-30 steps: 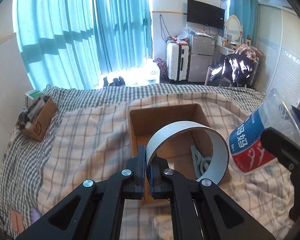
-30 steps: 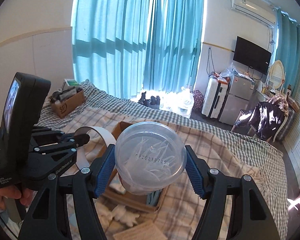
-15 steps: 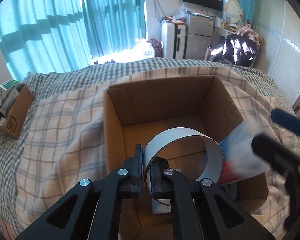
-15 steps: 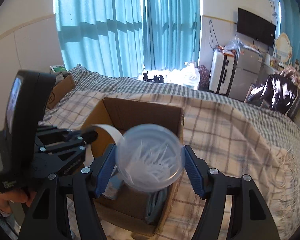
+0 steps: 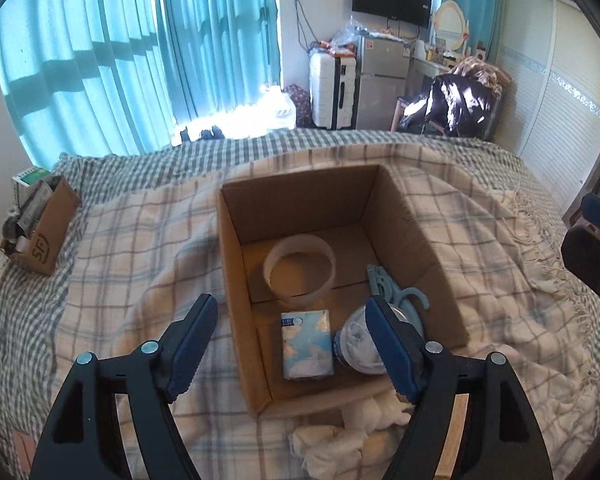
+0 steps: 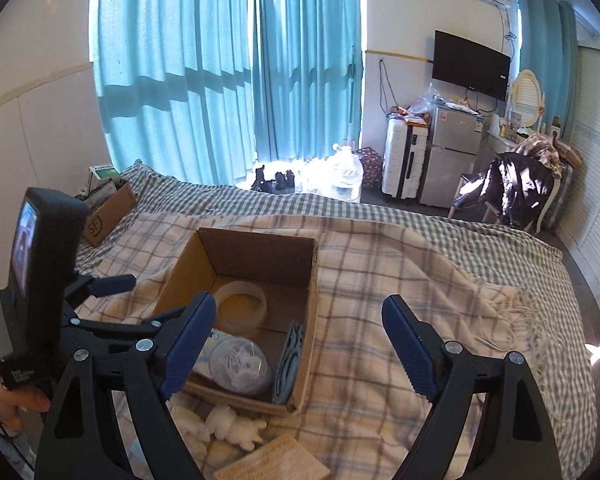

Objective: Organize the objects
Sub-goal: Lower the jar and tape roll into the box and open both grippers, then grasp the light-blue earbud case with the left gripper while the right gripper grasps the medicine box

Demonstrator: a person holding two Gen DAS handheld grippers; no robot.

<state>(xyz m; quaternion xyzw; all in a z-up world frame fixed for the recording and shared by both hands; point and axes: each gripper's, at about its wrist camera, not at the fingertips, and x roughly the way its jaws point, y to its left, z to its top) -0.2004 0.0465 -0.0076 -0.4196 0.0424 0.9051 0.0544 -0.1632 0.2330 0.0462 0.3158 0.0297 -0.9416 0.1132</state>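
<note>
Gaping empty, left gripper [image 5: 288,342] and right gripper [image 6: 298,346] hover over the cardboard box [image 5: 414,236]; only the left view shows its tissue pack [image 5: 307,344] beside the tape ring [image 5: 300,270].

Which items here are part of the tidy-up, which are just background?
Job: cardboard box, tape ring, tissue pack, plastic container, blue hangers, white plush, both open claws.
Background: small carton, suitcase, fridge, TV, curtains.
</note>
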